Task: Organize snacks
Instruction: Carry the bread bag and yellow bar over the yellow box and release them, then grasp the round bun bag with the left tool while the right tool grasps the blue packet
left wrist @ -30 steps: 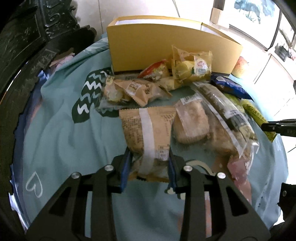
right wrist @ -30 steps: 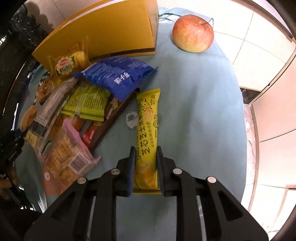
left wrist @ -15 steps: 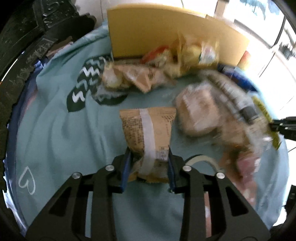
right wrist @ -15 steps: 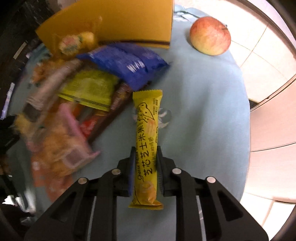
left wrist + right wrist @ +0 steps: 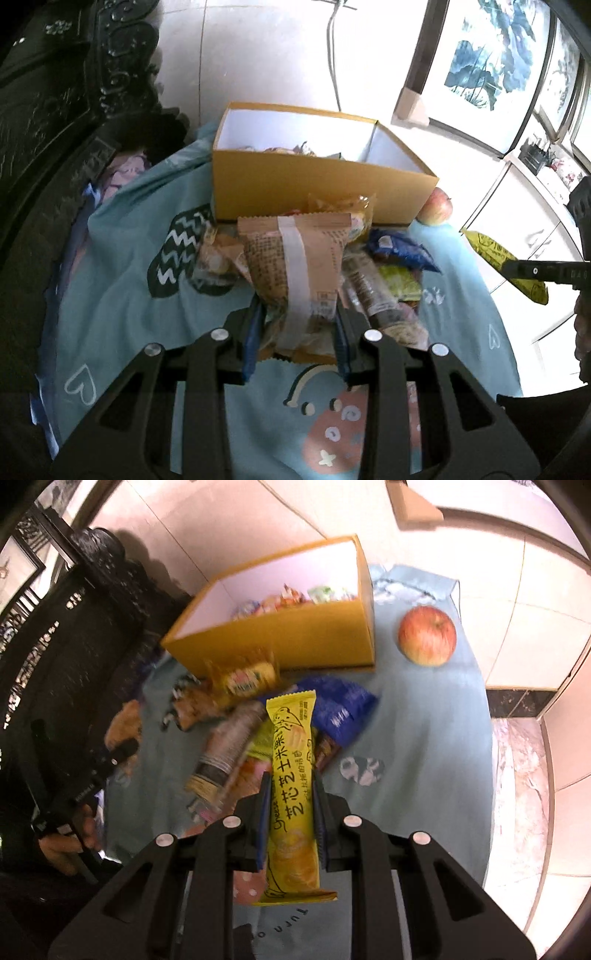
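Both tools just lifted clear of the surface (image 5: pixel 122 280): left tool (image 5: pixel 297 328) pinching the brown packet (image 5: pixel 295 258), right tool (image 5: pixel 290 808) pinching the yellow snack bar (image 5: pixel 291 775). Yellow box (image 5: pixel 303 184) likely next.

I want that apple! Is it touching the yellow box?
Apart. The right wrist view shows blue cloth between the apple and the yellow box.

My left gripper (image 5: pixel 295 332) is black around a tan packet (image 5: pixel 295 266) with a white stripe. My yellow bar (image 5: pixel 290 775) carries black lettering. The box (image 5: pixel 295 638) is mustard outside, white inside; the cloth (image 5: pixel 122 295) is teal.
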`<control>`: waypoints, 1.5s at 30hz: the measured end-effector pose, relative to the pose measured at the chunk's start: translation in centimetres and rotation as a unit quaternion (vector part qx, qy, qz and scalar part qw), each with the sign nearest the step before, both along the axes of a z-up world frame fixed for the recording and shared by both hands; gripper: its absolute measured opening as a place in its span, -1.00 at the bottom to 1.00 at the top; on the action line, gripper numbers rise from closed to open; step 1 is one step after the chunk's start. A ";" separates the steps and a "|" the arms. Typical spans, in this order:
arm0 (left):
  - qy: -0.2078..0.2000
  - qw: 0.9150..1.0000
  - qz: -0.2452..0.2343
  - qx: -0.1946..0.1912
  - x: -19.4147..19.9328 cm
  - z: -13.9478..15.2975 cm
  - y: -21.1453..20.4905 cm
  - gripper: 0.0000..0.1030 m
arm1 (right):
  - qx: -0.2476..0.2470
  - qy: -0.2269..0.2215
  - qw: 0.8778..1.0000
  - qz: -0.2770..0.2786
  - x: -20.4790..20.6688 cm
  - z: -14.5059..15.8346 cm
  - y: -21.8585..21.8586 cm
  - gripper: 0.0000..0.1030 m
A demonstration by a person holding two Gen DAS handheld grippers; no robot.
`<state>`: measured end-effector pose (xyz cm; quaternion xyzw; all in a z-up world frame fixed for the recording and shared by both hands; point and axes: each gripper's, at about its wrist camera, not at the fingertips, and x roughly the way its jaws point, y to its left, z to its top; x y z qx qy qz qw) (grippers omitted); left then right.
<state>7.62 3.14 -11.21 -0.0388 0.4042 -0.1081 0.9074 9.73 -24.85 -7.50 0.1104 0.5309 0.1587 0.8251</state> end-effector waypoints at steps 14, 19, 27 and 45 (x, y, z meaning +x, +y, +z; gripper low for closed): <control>-0.052 0.998 0.022 -0.017 5.4 6.1 -0.7 -0.36 | -0.008 -0.093 0.995 0.023 6.0 7.5 2.3 -0.61; -0.075 0.997 0.027 -0.025 9.9 9.5 -1.3 -0.36 | -0.019 -0.130 0.991 0.024 9.8 10.9 2.8 -0.61; -0.076 0.997 0.017 0.025 18.3 13.0 -3.9 -0.32 | -0.039 -0.157 0.987 0.010 17.0 13.2 3.4 -0.56; 0.021 0.997 0.071 0.023 11.8 1.5 -0.8 0.81 | -0.078 -0.040 0.996 0.008 11.4 0.7 3.6 0.19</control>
